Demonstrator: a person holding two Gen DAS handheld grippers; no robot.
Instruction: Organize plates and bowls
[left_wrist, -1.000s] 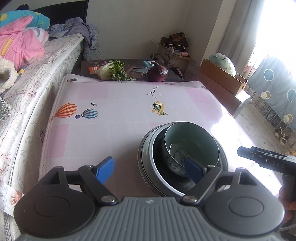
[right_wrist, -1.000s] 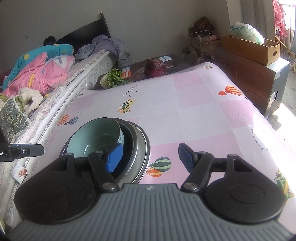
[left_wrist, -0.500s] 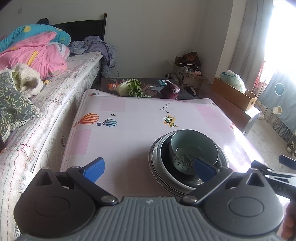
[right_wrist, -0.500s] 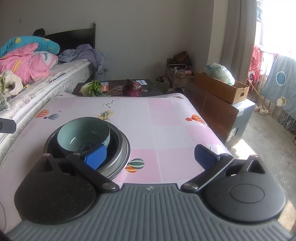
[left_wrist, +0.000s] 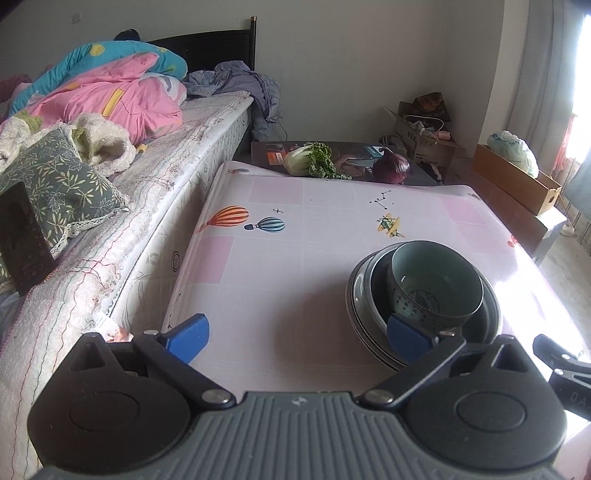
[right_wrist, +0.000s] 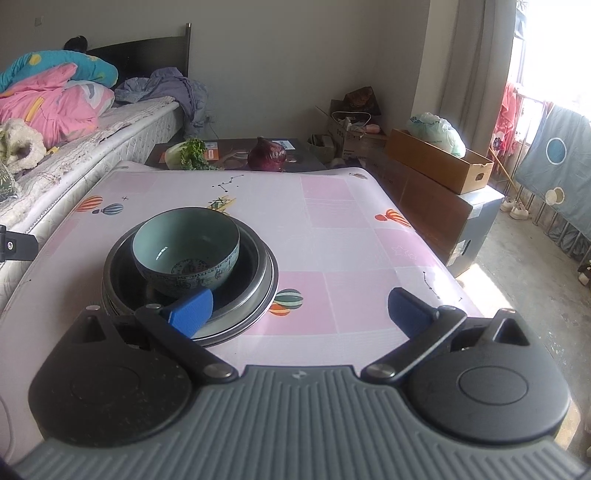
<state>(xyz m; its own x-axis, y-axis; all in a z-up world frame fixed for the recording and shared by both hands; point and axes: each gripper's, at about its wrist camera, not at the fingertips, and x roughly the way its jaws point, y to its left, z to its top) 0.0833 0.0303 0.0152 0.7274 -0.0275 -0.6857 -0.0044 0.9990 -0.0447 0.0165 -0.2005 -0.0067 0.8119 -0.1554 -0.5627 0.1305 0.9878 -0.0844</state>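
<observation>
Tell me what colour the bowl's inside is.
Pale blue-green, with a patterned medallion at the bottom; the bowl shows best in the right wrist view.

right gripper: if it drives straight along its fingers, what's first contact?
Probably the bare pink tablecloth just right of the stacked plates. Right gripper is open; its left finger overlaps the stack in view, so clearance is uncertain.

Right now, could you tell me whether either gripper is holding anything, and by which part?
Nothing is held. The left gripper and right gripper are both open and empty; the teal bowl sits free in the stacked plates.
</observation>
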